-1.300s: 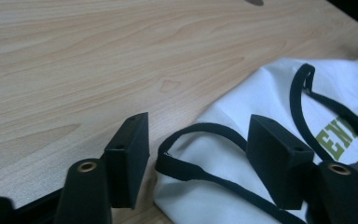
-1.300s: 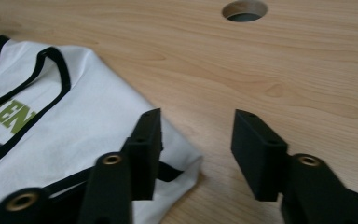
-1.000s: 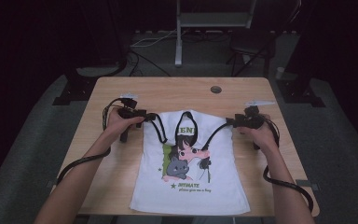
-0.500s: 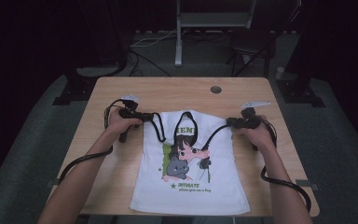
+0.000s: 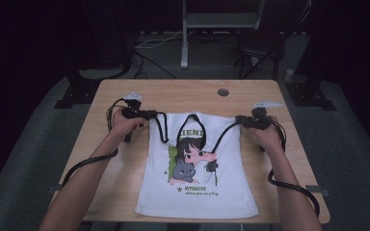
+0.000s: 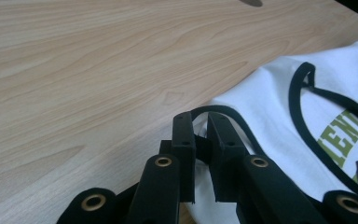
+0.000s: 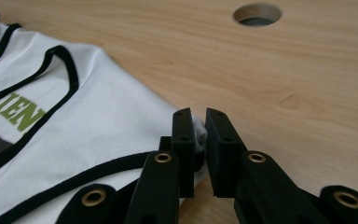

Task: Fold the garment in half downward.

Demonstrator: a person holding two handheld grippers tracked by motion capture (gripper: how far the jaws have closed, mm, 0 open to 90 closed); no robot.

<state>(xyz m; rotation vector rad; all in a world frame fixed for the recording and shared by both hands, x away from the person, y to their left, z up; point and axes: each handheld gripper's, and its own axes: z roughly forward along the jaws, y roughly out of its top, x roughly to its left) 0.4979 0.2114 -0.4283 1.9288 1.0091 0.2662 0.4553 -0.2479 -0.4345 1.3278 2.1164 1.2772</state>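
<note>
1. At the tips of the left gripper (image 6: 200, 122): closed just now, with the black-trimmed shoulder edge of the white top (image 6: 279, 102) pinched between the fingers (image 6: 182, 140).
2. At the right gripper (image 7: 199, 119): likewise closed just now, with a small fold of white cloth from the other shoulder nipped between the fingers (image 7: 220, 140).
3. Farther out: kept low on the counter (image 5: 173, 94), one gripper at each far corner of the top, with the cables looped back along the forearms.
4. Around them: found the top spread flat and print up at mid counter, straps toward the far side, hem at the near edge.
5. Judged as the grasping step, seemingly complete, lift not yet begun.
6. Next, probably: raise both shoulders together and level, keeping both pinches firm. Thin cloth could slip out, on the right especially.
</note>
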